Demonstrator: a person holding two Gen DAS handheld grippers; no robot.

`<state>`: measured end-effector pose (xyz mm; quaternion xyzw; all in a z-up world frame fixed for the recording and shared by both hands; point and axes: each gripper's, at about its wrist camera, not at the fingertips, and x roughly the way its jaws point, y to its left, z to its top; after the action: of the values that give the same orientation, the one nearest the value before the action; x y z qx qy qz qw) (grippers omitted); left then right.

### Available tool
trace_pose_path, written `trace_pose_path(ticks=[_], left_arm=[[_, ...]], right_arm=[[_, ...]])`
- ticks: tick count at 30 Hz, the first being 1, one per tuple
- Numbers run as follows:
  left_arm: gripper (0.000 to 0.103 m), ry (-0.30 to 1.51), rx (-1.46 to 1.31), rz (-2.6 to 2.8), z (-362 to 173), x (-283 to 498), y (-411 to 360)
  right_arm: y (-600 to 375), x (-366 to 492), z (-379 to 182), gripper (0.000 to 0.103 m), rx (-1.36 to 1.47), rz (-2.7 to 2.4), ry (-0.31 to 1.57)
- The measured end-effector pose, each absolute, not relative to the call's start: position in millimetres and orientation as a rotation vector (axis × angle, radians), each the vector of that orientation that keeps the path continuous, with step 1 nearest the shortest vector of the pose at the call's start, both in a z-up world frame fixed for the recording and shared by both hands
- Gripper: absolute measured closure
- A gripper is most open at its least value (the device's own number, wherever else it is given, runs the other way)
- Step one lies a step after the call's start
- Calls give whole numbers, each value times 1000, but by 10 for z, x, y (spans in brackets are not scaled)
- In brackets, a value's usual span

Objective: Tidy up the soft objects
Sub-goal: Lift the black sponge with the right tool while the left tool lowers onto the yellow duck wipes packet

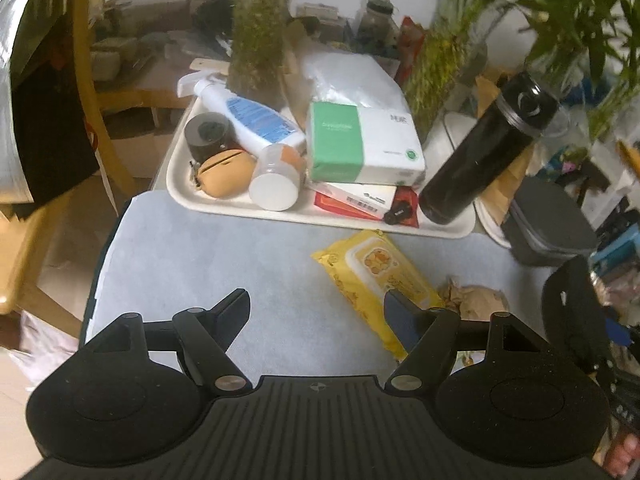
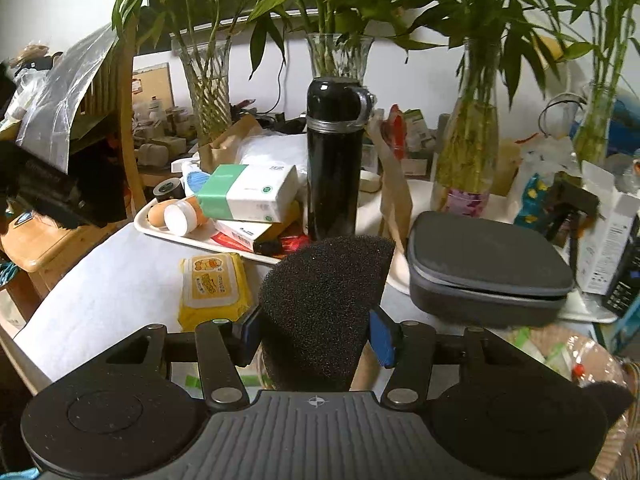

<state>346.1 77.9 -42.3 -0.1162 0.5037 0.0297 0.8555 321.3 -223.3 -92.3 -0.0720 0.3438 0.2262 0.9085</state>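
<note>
My right gripper (image 2: 316, 334) is shut on a black foam sponge (image 2: 326, 304), a rough wedge held up above the table with both blue pads pressed into its sides. A yellow wet-wipes pack (image 2: 212, 286) lies flat on the pale blue cloth to its left. In the left wrist view my left gripper (image 1: 316, 316) hangs open and empty over the cloth, its right finger in front of the same wipes pack (image 1: 376, 280). A crumpled brown paper ball (image 1: 476, 300) lies just right of that pack.
A white tray (image 1: 192, 196) behind holds a green-and-white tissue box (image 1: 360, 144), spray bottle (image 1: 252, 118), tape roll (image 1: 208, 134), tan pouch (image 1: 228, 172) and black flask (image 1: 484, 148). A grey zip case (image 2: 484, 268) sits right. Glass vases with plants (image 2: 336, 54) line the back. A wooden chair (image 1: 92, 92) stands left.
</note>
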Motion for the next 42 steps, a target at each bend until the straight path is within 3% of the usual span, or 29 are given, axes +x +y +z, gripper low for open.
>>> trace_pose_path(ticks=[14, 18, 42], left_arm=[[17, 1274, -301, 227, -748, 4083, 212], [5, 1301, -307, 249, -921, 4216, 82], [5, 1446, -376, 405, -1834, 4709, -118]], right_arm=[[-2522, 2990, -829, 46, -165, 405, 671], [-2579, 2996, -800, 46, -142, 398, 667], [-2486, 3025, -830, 46, -175, 433, 680]])
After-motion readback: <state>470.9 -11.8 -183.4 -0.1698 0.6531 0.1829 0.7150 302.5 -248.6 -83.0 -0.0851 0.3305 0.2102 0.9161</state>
